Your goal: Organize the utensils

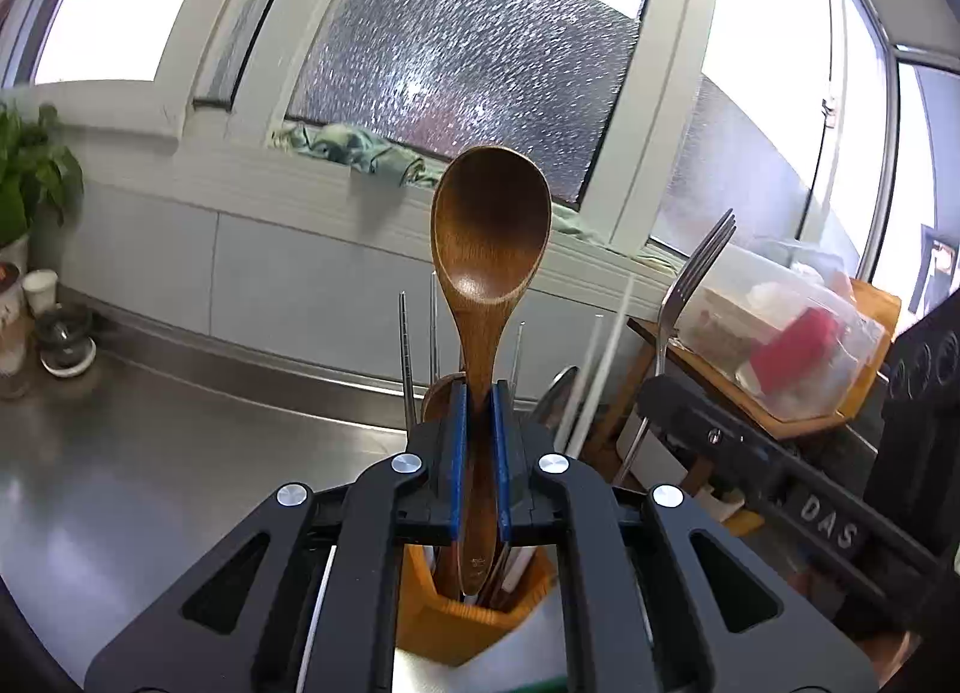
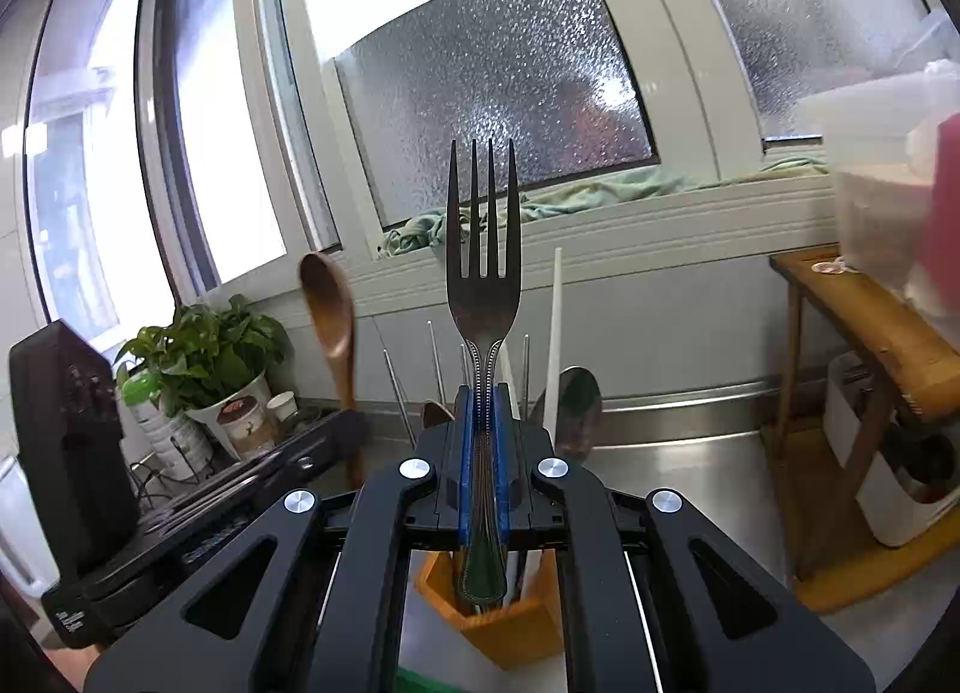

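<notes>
My left gripper (image 1: 480, 393) is shut on the handle of a wooden spoon (image 1: 489, 237), held upright with its bowl up, its handle end over the orange wooden utensil holder (image 1: 456, 627). My right gripper (image 2: 483, 393) is shut on a metal fork (image 2: 483, 249), tines up, its handle end over the same holder (image 2: 510, 627). The holder contains metal chopsticks (image 1: 407, 357), white chopsticks (image 1: 591, 369) and a metal spoon (image 2: 576, 405). The fork (image 1: 690, 285) and right gripper also show in the left wrist view, and the wooden spoon (image 2: 330, 303) in the right wrist view.
The holder stands on a steel counter (image 1: 150, 453) below a window sill with a green cloth (image 1: 360, 153). A potted plant (image 2: 204, 357) and cups are at the left. A wooden rack (image 2: 870, 321) with plastic containers (image 1: 792, 327) is at the right.
</notes>
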Action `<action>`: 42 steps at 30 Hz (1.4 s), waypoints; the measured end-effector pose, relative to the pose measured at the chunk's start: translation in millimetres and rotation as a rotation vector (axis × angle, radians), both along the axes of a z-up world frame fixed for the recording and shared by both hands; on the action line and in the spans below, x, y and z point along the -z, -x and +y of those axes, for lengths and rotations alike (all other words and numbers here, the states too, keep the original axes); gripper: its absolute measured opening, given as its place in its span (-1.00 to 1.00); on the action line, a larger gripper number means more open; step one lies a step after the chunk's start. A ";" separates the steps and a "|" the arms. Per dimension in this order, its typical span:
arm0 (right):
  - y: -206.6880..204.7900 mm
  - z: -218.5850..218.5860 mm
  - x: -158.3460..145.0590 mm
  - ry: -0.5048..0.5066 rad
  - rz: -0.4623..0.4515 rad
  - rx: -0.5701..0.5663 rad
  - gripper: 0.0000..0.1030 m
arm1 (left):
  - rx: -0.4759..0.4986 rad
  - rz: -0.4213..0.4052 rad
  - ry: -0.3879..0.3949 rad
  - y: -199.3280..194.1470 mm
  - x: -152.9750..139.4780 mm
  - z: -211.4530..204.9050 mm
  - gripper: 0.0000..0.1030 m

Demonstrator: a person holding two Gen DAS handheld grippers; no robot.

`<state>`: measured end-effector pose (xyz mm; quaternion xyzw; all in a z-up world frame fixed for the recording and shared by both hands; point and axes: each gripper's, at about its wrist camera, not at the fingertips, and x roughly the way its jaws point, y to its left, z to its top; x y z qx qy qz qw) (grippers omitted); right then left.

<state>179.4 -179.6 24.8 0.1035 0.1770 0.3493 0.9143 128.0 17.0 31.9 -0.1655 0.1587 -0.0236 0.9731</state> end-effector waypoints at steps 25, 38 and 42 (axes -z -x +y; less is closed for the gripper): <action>-6.1 6.9 57.1 0.064 0.065 -0.025 -0.88 | 0.068 0.049 -0.024 -12.8 66.0 -10.7 -0.86; -0.2 -9.8 60.0 0.047 0.134 -0.021 -0.81 | 0.050 0.094 0.026 10.9 66.1 5.5 -0.46; 11.2 -27.6 52.2 0.032 0.142 -0.004 -0.80 | 0.026 0.078 0.020 35.3 49.9 12.6 -0.29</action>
